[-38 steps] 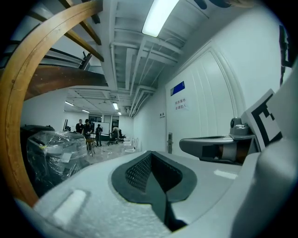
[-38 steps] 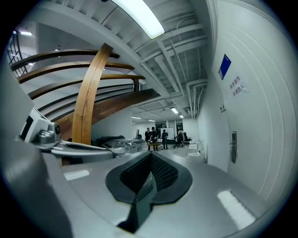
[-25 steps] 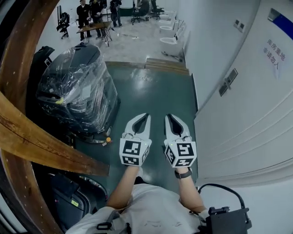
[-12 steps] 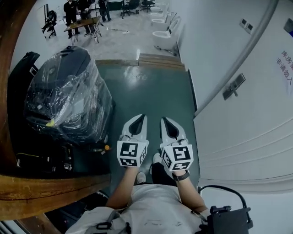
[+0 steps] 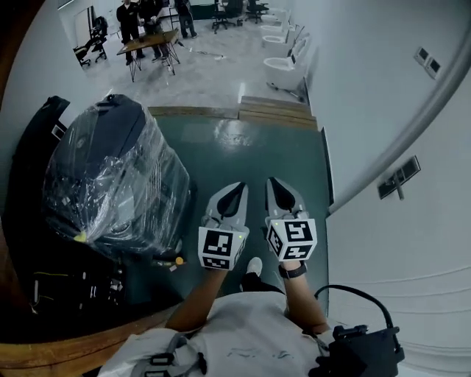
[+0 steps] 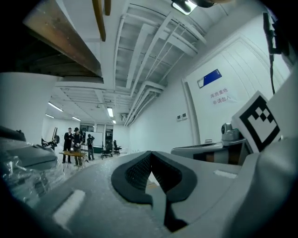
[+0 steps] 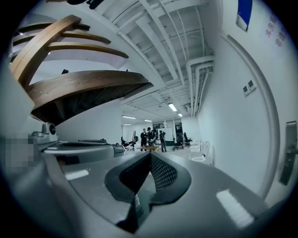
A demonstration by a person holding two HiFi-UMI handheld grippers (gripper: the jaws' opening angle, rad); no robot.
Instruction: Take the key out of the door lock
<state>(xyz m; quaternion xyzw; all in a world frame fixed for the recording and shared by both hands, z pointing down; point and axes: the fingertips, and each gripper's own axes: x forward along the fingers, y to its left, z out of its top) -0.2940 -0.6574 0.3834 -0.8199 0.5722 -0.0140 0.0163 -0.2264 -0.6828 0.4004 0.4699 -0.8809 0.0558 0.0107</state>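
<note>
At your far left, a curved wooden beam (image 5: 81, 352) is crossing the lower corner. Just beyond it, a dark machine wrapped in clear plastic (image 5: 110, 180) is standing at the edge of the green floor (image 5: 257, 151). Far ahead, a few people (image 5: 151, 11) are standing in the open hall.

You are holding the left gripper (image 5: 237, 188) out over the green floor. Its jaws are pressing fully together with nothing between them. Just beside it and level with it, you are holding the right gripper (image 5: 274, 184), its jaws likewise closed tight and gripping nothing.

To your right, the white door (image 5: 412, 243) is running along the floor's edge. Its dark handle plate (image 5: 397, 177) is sitting ahead and to the right of the right gripper, well apart from both. The key is too small to make out there.
</note>
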